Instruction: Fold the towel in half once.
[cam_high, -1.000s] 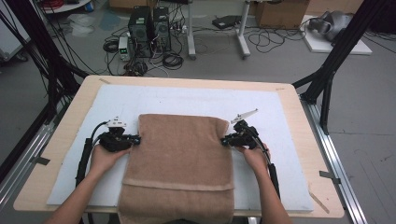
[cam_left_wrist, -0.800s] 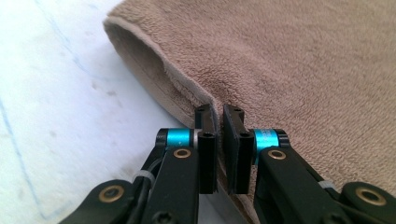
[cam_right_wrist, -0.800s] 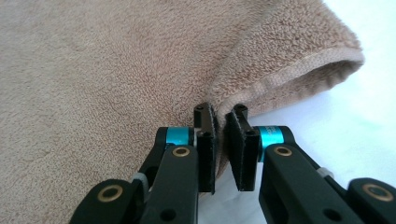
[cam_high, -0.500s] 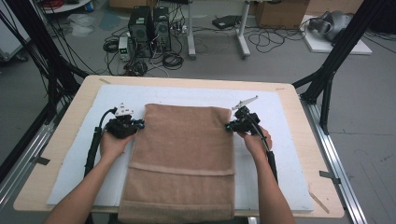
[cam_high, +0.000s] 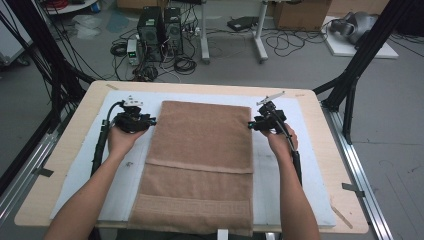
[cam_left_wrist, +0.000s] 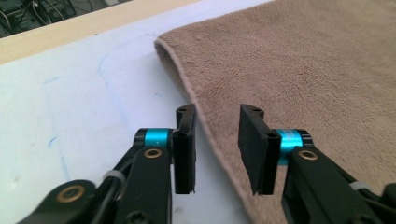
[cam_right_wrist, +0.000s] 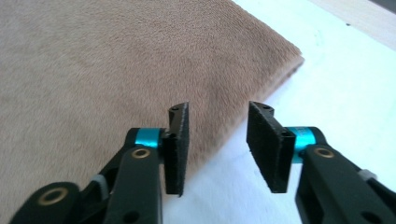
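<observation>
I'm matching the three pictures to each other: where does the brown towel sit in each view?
High view: brown towel lies mid-table, running to the near edge.
Left gripper view: towel fills the upper right; its edge passes under the open left gripper.
Right gripper view: towel fills the left; its corner lies at upper right.
Shared landmark: the white mat beside the towel.

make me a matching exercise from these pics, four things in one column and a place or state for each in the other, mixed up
Things:
1. brown towel
2. left tongs
3. right tongs
4. white mat

Places or states:
A. lies flat under the towel, on the wooden table
B. open, above the towel's right edge near its far corner
C. folded, with the near end hanging over the table's front edge
D. open, above the towel's left edge near its far corner

Pairs: 1-C, 2-D, 3-B, 4-A
</observation>
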